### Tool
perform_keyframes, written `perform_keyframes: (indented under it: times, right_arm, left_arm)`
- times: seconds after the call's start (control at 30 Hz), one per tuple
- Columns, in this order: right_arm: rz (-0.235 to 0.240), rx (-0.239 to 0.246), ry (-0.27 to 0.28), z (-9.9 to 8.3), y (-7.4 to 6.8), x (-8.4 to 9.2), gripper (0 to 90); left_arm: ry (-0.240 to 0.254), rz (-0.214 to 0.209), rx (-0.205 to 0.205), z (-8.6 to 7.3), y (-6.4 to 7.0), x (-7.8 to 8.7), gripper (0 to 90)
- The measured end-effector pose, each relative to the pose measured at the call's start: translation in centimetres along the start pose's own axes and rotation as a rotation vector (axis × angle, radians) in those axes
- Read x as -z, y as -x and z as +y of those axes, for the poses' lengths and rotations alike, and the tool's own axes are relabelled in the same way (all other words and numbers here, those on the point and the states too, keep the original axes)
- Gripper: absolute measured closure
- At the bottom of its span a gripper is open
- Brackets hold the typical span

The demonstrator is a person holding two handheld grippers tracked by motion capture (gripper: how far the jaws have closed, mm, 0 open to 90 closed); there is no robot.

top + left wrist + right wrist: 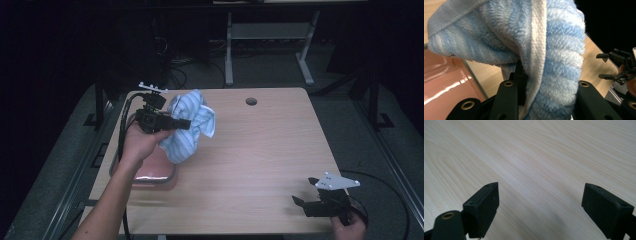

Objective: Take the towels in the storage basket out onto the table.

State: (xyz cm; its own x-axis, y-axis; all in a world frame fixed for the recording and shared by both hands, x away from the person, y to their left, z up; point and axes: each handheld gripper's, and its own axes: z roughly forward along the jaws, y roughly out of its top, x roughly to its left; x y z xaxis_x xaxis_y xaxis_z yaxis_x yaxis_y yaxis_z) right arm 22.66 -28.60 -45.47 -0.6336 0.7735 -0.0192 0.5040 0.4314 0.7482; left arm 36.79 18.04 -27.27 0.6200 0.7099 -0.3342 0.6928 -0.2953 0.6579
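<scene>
fingers [509,85] clamped on striped towel [187,127], over pink tray [155,172]

dim room | lit table [260,150] | glare on tray [446,82]

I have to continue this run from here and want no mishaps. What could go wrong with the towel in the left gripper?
The left gripper pinches only a fold of the blue striped towel, so it might slip free. Its hanging bulk could drag across the pink tray below and shift it.
</scene>
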Motion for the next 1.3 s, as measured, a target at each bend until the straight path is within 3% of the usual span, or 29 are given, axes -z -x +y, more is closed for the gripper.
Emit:
perform_keyframes:
  times: [0.4, 0.53, 1.1, 1.3]
  right_arm:
    - [0.003, -0.005, 0.001, 0.0, 0.0, 0.0, 13.8]
    - [0.006, -0.006, 0.005, 0.0, 0.1, -0.1, 13.8]
    - [0.009, -0.005, 0.008, 0.0, 0.2, 0.0, 13.8]
    - [0.016, 0.000, 0.011, 0.0, 0.2, -0.1, 13.8]
  left_arm:
    - [-0.030, -0.016, -0.015, 0.7, 1.2, -2.9, 68.1]
    - [-0.055, -0.016, -0.037, 0.8, 1.5, -3.9, 68.1]
    - [-0.102, -0.027, -0.053, 1.5, 2.7, -7.8, 67.8]
    - [-0.109, -0.040, -0.042, 1.6, 2.9, -9.4, 67.6]
